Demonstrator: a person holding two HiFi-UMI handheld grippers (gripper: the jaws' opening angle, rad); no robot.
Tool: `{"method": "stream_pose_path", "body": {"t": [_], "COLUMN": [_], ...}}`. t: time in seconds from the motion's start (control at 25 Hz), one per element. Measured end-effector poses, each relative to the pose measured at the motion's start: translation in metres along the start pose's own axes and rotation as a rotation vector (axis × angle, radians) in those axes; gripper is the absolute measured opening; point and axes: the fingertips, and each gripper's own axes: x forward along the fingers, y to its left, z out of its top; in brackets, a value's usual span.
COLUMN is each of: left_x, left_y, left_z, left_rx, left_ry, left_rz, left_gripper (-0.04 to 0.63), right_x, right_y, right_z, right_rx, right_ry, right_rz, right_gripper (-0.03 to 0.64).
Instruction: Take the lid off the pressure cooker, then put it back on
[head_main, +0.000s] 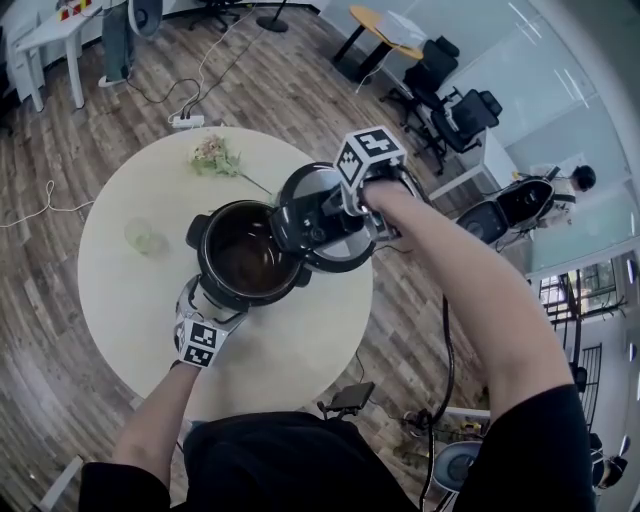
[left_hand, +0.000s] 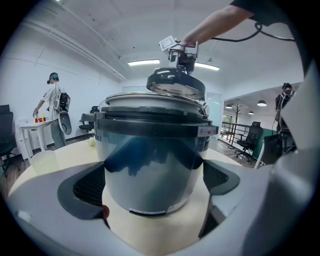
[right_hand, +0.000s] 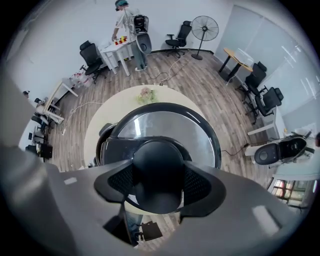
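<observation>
My R claw (right_hand: 159, 176) is clenched on the knob (right_hand: 157, 165) of the lid (right_hand: 170, 125). The lid hangs in the air, a bit tilted, over the right rim of the open pressure cooker (head_main: 245, 258), not touching it. L claw (left_hand: 152, 187) grasps the cooker body, which stands on the round tabletop (head_main: 120, 290).

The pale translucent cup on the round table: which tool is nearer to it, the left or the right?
Left. The left tool clasps the steel pressure cooker pot, near the cup. The right tool holds the black lid beyond the pot, farther away.
</observation>
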Motion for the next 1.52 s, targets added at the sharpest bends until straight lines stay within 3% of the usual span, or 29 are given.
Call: {"method": "stream_pose_path", "body": {"t": [0.36,0.56,0.8,1.16,1.52], "left_x": [-0.003,-0.007,-0.001,-0.002,-0.003], "left_y": [-0.004,0.001,0.001,0.002,-0.003], "left_z": [0.003,0.007,0.012,0.013,0.013], "left_rx": [0.005,0.022,0.025,0.043,0.062], "left_ry": [0.002,0.004,0.013,0.044,0.072], "left_rz": [0.001,0.009,0.015,0.017,0.020], "left_gripper": [0.588,0.588,0.588,0.588,0.581], "right_x": [0.025,0.064,0.131,0.233,0.287], "right_y": [-0.119,-0.147,-0.145,-0.097,-0.075], "right_z": [-0.088,-0.134,-0.165,-0.197,-0.221], "right_rx": [0.204,0.268,0.285,0.261,0.239], "right_ry": [0.052,0.077,0.069,0.088,0.018], "right_rz": [-0.089,-0.108,-0.078,0.019,0.035], "right_gripper": [0.285,0.285,0.285,0.285,0.285]}}
